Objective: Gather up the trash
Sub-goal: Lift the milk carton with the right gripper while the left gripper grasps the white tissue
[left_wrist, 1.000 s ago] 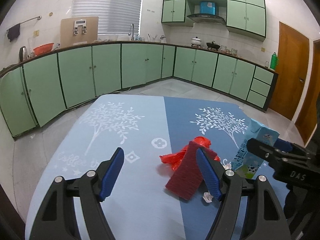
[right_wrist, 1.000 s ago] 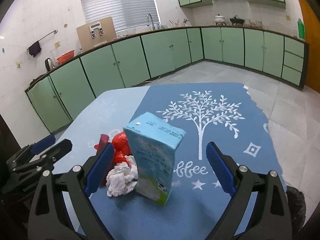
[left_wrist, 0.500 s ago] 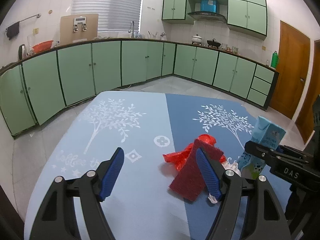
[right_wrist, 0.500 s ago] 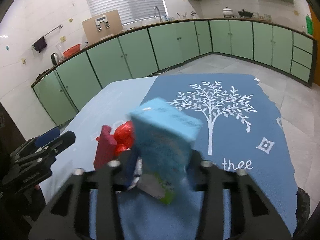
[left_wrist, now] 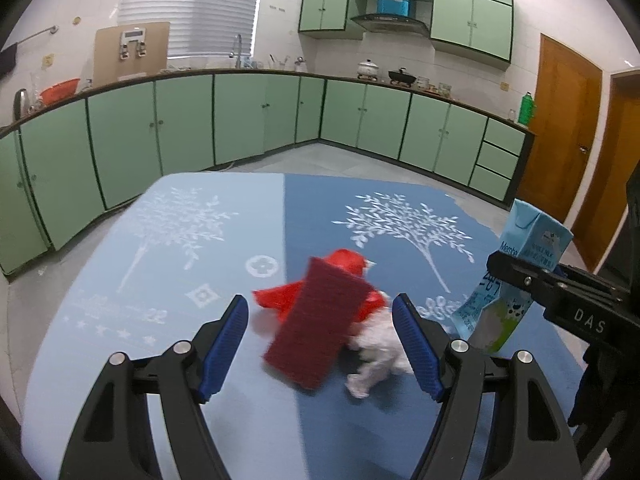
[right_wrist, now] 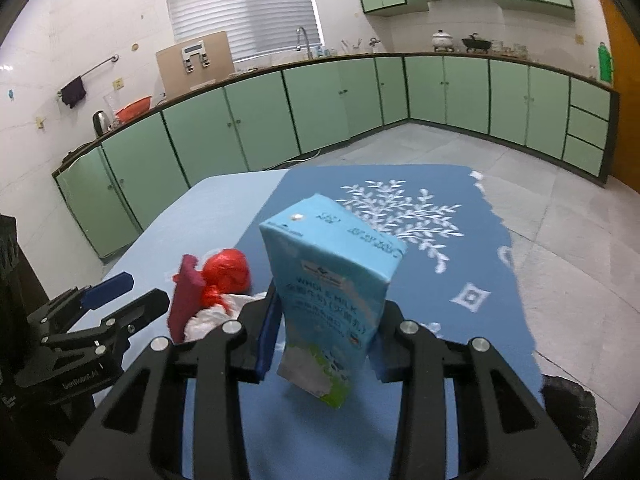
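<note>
Right wrist view: the right gripper [right_wrist: 326, 340] has its jaws clamped on the lower half of a light blue milk carton [right_wrist: 332, 292], one blue pad against each side; the jaws closed on it within the last second. The carton is tilted, its flat top leaning away from the camera, and its white and green base hangs clear of the blue tablecloth [right_wrist: 460, 264] with the white tree print. To the carton's left on the cloth lies a small heap of rubbish: a dark red scouring pad [right_wrist: 185, 300] leaning up, a crumpled red plastic bag [right_wrist: 226, 274] just behind it, and a wad of white tissue [right_wrist: 216, 314] touching both. Left wrist view: the left gripper [left_wrist: 320, 344] stands wide open and holds nothing. Its two blue pads flank the same heap, with the scouring pad [left_wrist: 318, 330] lying between them, the red bag [left_wrist: 348, 262] behind it and the tissue [left_wrist: 378, 354] just inside the right-hand pad; the heap is blurred, and no contact with either pad can be made out. The carton [left_wrist: 516, 280] appears at the right edge of this view, held aloft in the black frame of the right gripper. Green cabinets [left_wrist: 248, 116] line the kitchen walls behind the table.
</note>
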Tool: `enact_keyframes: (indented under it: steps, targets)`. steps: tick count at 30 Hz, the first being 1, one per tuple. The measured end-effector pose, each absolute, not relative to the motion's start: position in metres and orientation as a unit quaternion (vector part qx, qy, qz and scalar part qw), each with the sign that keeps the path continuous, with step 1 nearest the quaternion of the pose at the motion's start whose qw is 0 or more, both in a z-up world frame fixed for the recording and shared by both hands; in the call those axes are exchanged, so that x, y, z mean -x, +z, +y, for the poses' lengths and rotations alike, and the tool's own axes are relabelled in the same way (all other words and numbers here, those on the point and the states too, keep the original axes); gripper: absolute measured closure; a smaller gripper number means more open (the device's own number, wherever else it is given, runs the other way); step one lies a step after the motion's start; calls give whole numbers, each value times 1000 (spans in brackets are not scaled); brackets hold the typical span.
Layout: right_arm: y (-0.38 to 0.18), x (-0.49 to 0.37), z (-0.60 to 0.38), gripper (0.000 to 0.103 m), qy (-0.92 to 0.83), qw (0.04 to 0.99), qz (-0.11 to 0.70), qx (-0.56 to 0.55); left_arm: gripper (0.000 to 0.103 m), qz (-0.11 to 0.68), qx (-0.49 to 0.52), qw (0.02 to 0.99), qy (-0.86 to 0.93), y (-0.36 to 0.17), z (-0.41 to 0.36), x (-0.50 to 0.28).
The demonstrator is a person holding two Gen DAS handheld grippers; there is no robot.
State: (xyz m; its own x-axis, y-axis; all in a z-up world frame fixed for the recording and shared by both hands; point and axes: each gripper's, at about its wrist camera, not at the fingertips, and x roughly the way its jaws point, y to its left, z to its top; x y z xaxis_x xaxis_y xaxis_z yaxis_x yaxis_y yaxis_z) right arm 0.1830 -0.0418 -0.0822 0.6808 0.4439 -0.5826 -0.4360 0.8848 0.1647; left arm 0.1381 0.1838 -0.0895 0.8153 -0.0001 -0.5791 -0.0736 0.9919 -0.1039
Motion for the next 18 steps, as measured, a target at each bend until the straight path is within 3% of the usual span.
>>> enact_keyframes:
  steps: [13,16,18]
  targets:
    - [-86,-182,-78,68,217,924,316,-11,32,337,54,940,5,-109,145,-154]
    - [-88,-182,-80,68,217,923,318,-13,43,352,52,934,12,-115,142,-160]
    - [-89,-182,-80,68,218,922,320,-14,57,355,52,933,14,-116,141,-162]
